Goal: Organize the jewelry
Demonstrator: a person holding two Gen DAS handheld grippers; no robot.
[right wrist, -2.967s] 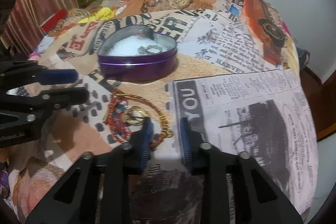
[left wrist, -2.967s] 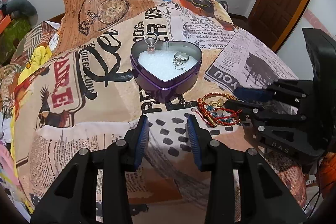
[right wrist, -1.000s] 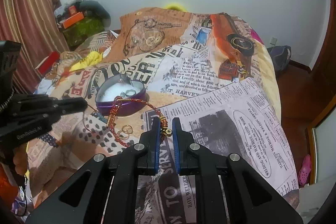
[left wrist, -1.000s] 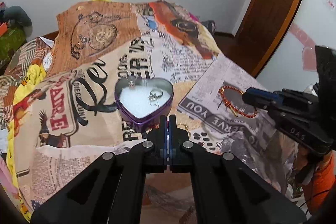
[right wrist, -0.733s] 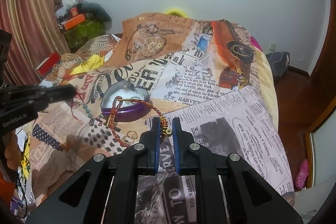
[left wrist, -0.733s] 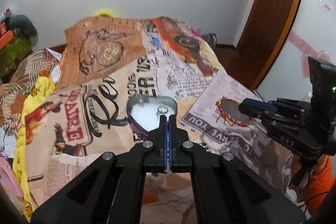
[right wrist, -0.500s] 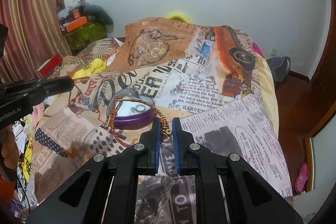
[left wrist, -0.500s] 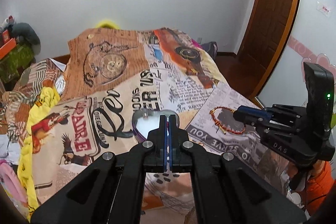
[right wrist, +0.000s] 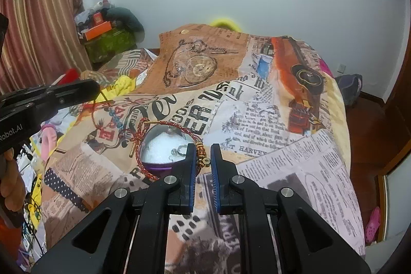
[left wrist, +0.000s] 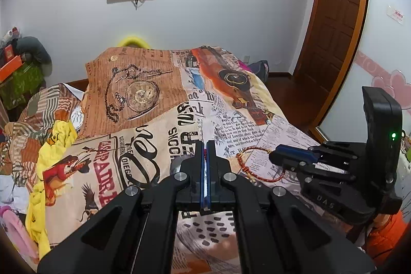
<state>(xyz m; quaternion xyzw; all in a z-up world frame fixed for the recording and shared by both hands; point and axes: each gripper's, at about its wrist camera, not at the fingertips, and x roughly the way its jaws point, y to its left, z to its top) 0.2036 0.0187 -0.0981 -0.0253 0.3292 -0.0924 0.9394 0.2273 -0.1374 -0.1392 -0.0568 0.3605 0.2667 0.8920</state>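
Above the purple heart-shaped tin [right wrist: 158,166] on the newspaper-print bedspread [right wrist: 257,117], my right gripper [right wrist: 201,161] pinched the red braided bracelet [right wrist: 143,163], my left gripper [left wrist: 204,153] clamped on the blue-beaded red cord [right wrist: 117,120].

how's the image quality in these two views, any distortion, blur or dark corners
Left wrist view: strong fisheye bend, the door frame curves, corners go black, and the left gripper is sharp. Right wrist view: same barrel warp, curtain bowed; the red bracelet in the right gripper is crisp, with soft even lighting.
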